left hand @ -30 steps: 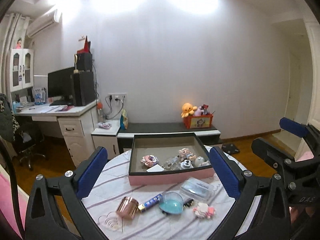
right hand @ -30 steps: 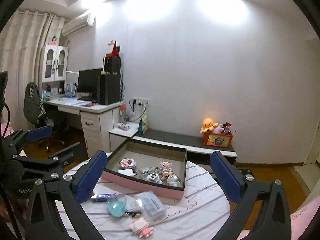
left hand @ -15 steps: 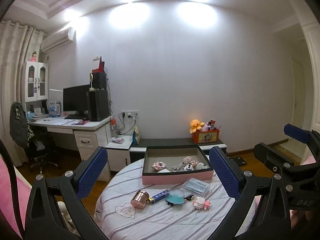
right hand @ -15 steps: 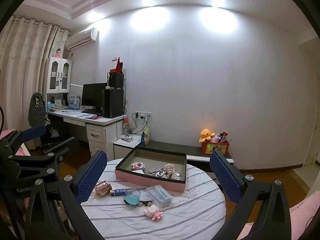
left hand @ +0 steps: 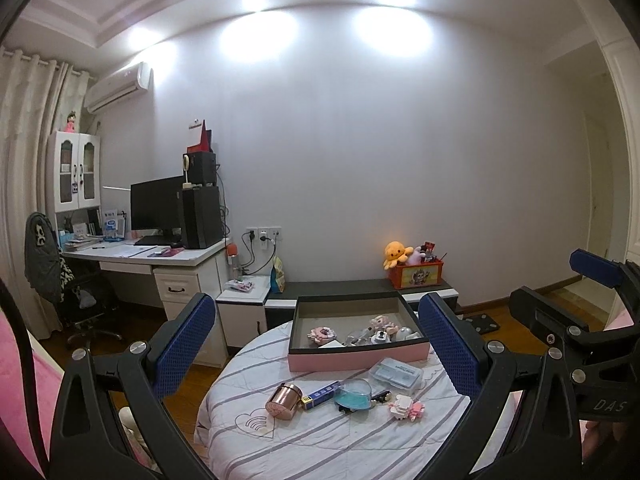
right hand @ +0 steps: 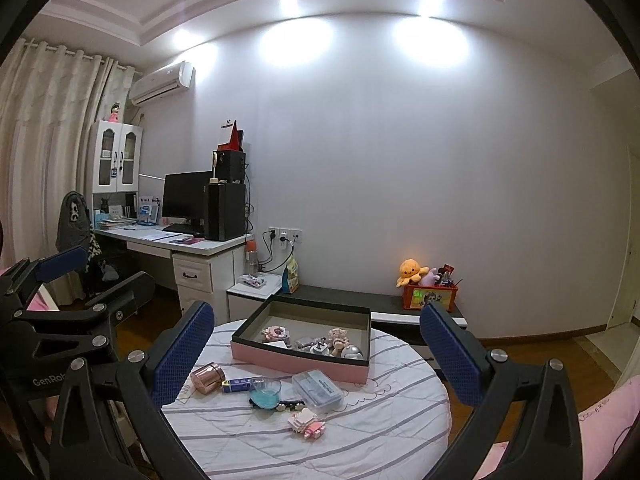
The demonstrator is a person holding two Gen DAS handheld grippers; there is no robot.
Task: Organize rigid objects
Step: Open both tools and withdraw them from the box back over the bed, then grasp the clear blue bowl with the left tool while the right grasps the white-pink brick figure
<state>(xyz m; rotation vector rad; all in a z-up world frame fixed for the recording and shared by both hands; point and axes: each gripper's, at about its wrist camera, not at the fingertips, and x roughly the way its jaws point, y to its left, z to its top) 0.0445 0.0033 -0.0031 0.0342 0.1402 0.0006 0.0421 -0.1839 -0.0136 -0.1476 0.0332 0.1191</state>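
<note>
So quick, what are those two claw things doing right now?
Left gripper: jaws wide open, holding nothing.
Right gripper: jaws wide open, holding nothing.

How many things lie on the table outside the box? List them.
6: copper tin, blue tube, teal dome, black clip, clear case, pink block toy, all before the box; others may hide.

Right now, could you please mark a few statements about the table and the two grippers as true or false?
1. Both the left gripper and the right gripper are open and hold nothing. True.
2. The copper-coloured tin lies inside the pink-sided box. False: it lies on the striped tablecloth, outside the box.
3. The box already contains several small items. True.
4. The clear plastic case sits on the desk. False: it is on the round table, just in front of the box.
</note>
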